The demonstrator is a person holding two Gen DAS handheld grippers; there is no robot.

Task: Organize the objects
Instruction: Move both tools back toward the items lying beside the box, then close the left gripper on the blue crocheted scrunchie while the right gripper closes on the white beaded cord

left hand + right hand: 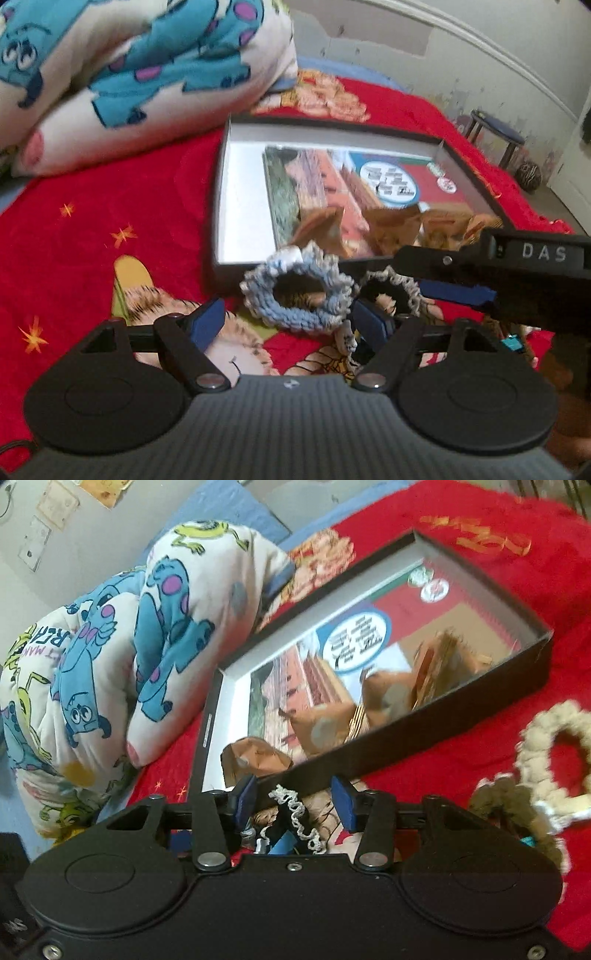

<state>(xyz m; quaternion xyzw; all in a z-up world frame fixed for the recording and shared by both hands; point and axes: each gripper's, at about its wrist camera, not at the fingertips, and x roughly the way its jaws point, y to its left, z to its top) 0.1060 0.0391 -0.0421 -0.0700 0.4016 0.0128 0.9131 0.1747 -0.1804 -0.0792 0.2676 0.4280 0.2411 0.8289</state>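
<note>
A blue-grey crocheted scrunchie (295, 291) lies on the red bedspread (110, 221), just in front of a shallow black box (332, 123). My left gripper (291, 321) is open, its blue pads either side of that scrunchie and apart from it. To its right lies a black scrunchie with pale lace trim (391, 291). My right gripper (295, 801) straddles this black scrunchie (295, 819), and a gap shows at both pads; one of its fingers (458, 291) reaches in from the right. The box (406, 746) holds a picture book and blurred brown things (388, 701).
A cream scrunchie (532, 753) and an olive-brown one (509, 801) lie right of the right gripper. A folded quilt with blue monster print (147, 74) is piled left of the box. Beyond the bed stand a small stool (495, 136) and a dark ball (528, 177).
</note>
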